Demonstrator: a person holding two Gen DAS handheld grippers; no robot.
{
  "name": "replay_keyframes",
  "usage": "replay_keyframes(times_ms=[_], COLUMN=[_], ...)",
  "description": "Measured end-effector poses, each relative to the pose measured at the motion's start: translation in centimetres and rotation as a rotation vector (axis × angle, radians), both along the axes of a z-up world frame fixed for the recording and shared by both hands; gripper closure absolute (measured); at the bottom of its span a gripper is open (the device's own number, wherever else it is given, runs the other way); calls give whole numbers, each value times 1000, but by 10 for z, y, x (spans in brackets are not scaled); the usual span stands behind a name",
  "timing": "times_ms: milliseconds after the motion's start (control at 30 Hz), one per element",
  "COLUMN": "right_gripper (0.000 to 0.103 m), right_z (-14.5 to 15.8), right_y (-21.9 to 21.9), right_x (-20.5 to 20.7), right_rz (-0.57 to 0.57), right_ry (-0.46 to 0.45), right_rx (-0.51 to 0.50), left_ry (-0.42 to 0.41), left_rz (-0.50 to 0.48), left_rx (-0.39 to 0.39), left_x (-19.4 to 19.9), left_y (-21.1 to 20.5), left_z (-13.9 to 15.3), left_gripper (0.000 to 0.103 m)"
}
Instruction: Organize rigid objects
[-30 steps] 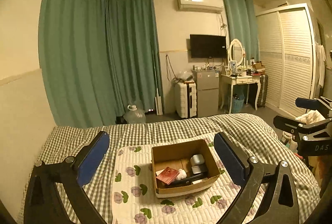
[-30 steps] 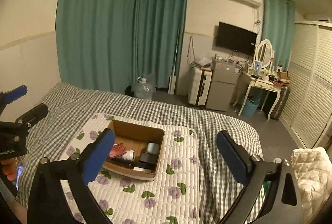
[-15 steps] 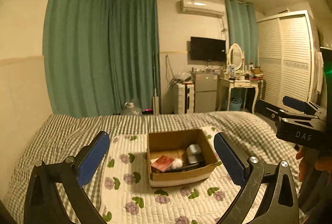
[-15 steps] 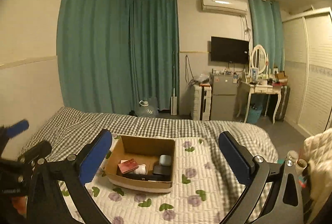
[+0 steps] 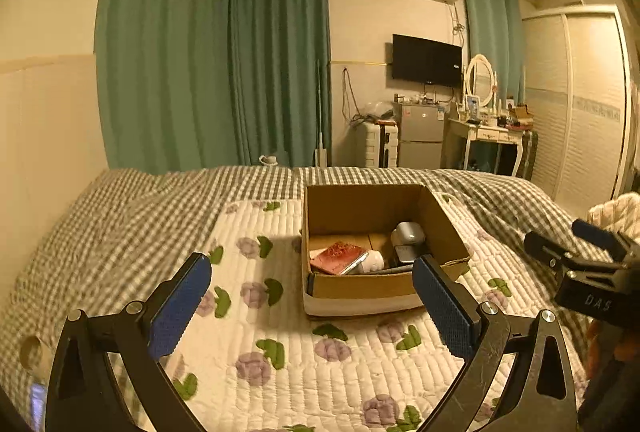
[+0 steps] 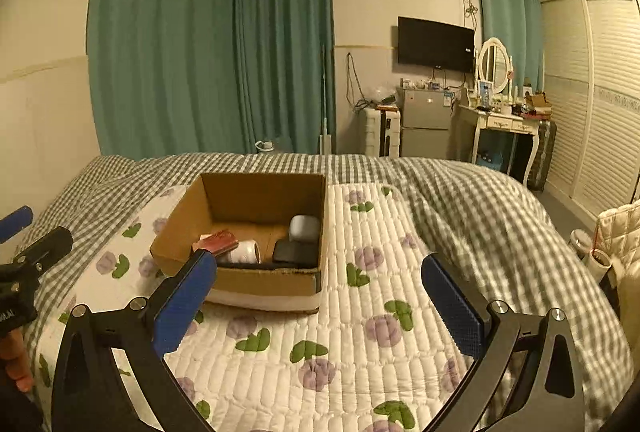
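Approach step: left gripper [image 5: 310, 296] and right gripper [image 6: 318, 298] spread wide, empty; cardboard box [image 5: 360, 288] just ahead. Next, reaching in.

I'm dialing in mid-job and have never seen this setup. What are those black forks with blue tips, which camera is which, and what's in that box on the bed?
There is no robot arm. A person holds a two-finger gripper in each hand, and a fisheye camera on each looks forward along its fingers. The black forks with blue pads are those fingers.

The left wrist view shows the left gripper, with the right one at its right edge. The right wrist view shows the right gripper, with the left one at its left edge. Both are open and hold nothing.

Ahead, a cardboard box sits on a white floral quilted mat over a checked bedspread. Inside lie a red booklet, a white roll, a grey case and a black case. What each thing exactly is cannot be told.
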State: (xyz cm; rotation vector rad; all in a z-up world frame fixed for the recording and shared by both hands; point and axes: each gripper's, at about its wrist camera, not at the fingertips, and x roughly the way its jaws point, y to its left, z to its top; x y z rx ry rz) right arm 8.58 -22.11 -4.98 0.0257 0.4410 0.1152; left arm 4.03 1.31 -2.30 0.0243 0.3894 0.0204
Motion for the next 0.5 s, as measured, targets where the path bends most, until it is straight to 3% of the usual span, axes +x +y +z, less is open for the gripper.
replay_keyframes(times_ms=[500], right_gripper=[0], right_z=[-2], right_y=[3], right_x=[-6], right_rz=[35], right_ry=[-25], right_rx=[3], left_ry=[19], left_rz=[-62], left_rx=[29], left_x=[-2], left_y=[-13], left_z=[-9], left_gripper=[0])
